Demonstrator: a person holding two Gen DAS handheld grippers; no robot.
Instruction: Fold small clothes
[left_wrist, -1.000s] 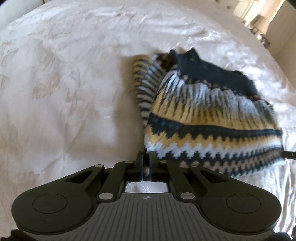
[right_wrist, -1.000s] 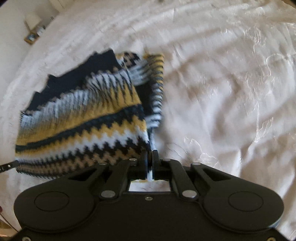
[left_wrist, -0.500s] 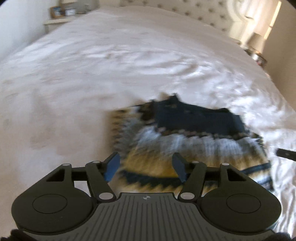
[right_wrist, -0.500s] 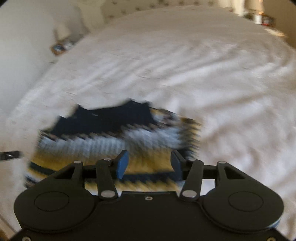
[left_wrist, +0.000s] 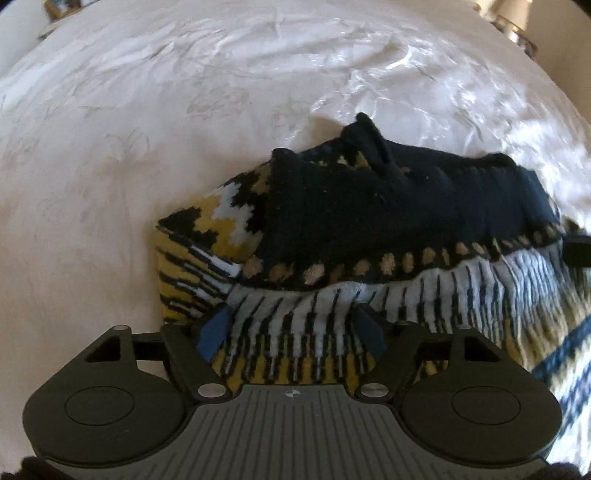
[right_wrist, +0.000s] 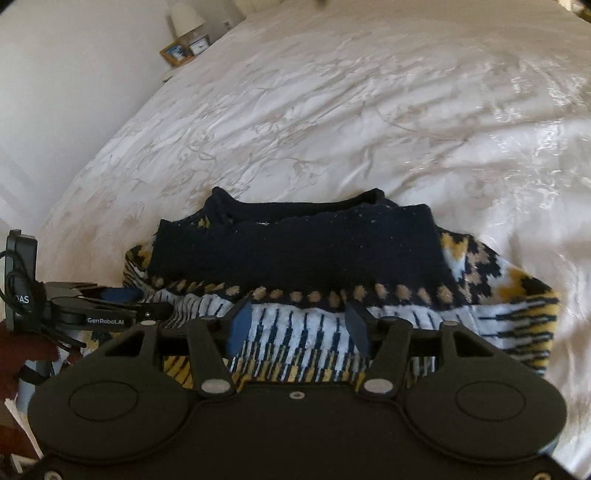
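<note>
Left wrist view. A white bedspread (left_wrist: 147, 155) with a faint floral weave fills the upper left and most of the frame. At centre and right lies the folded sweater (left_wrist: 369, 221), knitted in navy, mustard and white zigzags, its plain navy band uppermost and a row of tan dots below it. At the lower centre the left gripper (left_wrist: 290, 334) hangs over the sweater's striped near part; its blue-padded fingers (left_wrist: 212, 332) stand apart, having just been opening, with knit showing between them but not pinched. At the right edge a dark tip of the other tool enters the frame.

Right wrist view. At the upper left, a bedside table (right_wrist: 184, 48) carries a lamp and small framed pictures beside a white wall. At the left edge, the left gripper (right_wrist: 122, 295) appears side-on over the sweater's left end. The sweater (right_wrist: 295, 251) occupies the centre on the bedspread (right_wrist: 369, 110), navy band toward the top. At the lower centre the right gripper (right_wrist: 297, 328) has its fingers (right_wrist: 242, 326) spread, pressing on nothing, the striped knit visible in the gap. The bedspread fills the right.
</note>
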